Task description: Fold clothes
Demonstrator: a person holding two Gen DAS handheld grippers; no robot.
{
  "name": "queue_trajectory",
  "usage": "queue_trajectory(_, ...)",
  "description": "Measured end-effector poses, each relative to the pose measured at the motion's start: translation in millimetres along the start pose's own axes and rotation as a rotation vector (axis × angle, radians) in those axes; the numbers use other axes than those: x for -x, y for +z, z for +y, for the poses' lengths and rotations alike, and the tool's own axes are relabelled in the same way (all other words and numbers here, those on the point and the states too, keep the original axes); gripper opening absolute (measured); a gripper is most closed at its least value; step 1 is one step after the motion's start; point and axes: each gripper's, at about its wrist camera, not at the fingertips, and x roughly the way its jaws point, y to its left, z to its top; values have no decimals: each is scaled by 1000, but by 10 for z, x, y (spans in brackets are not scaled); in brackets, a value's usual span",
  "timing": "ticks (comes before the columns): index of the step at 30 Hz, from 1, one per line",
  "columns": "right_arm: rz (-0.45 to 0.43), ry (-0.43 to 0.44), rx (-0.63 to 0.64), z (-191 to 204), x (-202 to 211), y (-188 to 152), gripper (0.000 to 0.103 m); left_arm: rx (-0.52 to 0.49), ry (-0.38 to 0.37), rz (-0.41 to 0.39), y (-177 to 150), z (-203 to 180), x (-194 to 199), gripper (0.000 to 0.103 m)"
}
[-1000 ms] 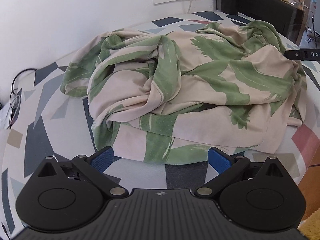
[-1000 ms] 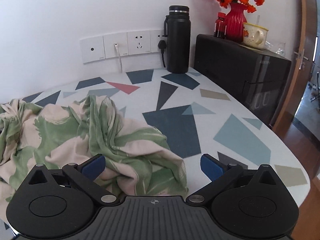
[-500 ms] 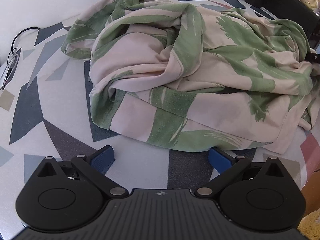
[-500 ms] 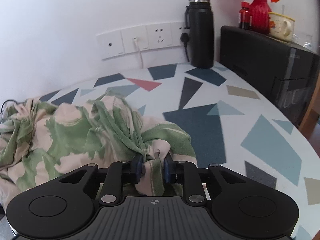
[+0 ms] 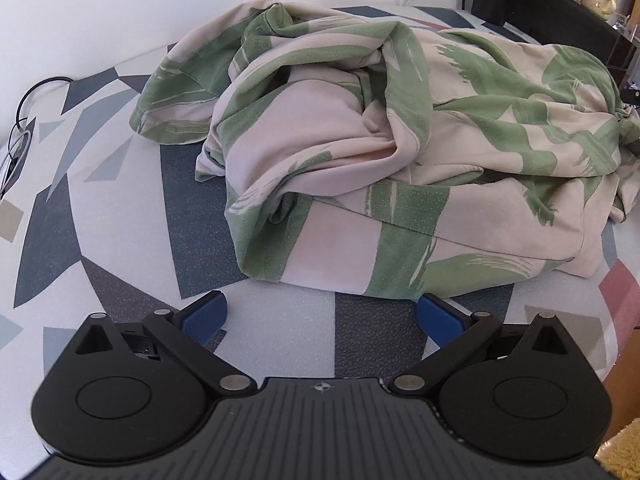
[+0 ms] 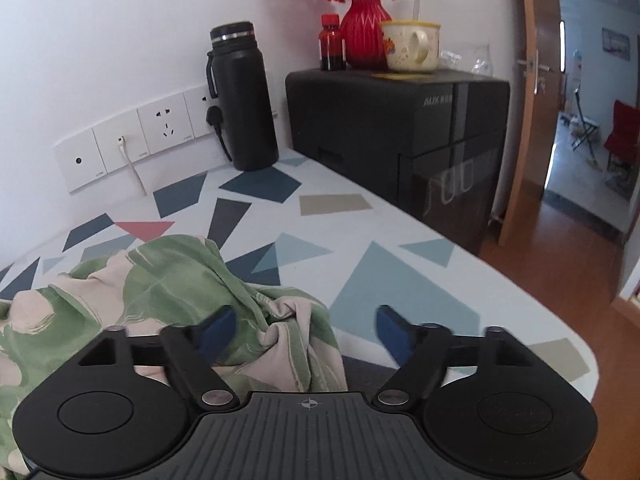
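Left wrist view shows the green-and-cream garment (image 5: 400,152) crumpled on the bench (image 5: 120,216), unfolded; left claw (image 5: 322,318) gapes empty. Right claw (image 6: 306,330) is opening, cloth between, unpinched.

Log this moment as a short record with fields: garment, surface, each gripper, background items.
garment: green and cream garment, crumpled in a heap, not folded
surface: table with a patterned cover
left gripper: open, in front of the garment's near edge, nothing between its fingers
right gripper: jaws opening, a bunched fold of the garment between them, pads off the cloth
background items: black bottle by the wall sockets; red vase and mug on a black cabinet
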Motion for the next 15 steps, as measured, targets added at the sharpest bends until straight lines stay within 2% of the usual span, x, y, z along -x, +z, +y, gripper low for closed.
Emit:
queue_trajectory(1, -12, -12, 16, 28, 62, -23, 102, -5, -2, -11, -14, -4, 5, 103)
queue_trajectory(5, -8, -63, 74, 145, 250, -114, 102, -29, -15, -49, -55, -7, 16, 103)
queue_trajectory(8, -10, -56, 105, 235, 418, -212, 102, -53, -27, -56, -46, 11, 9, 103)
queue_trajectory(11, -26, -17, 95, 297, 584, -326, 102, -73, -30, -58, -32, 2, 11, 103)
queue_trajectory(15, 46, 106, 46, 317, 677, -478, 102, -76, -26, -65, -40, -17, 17, 103)
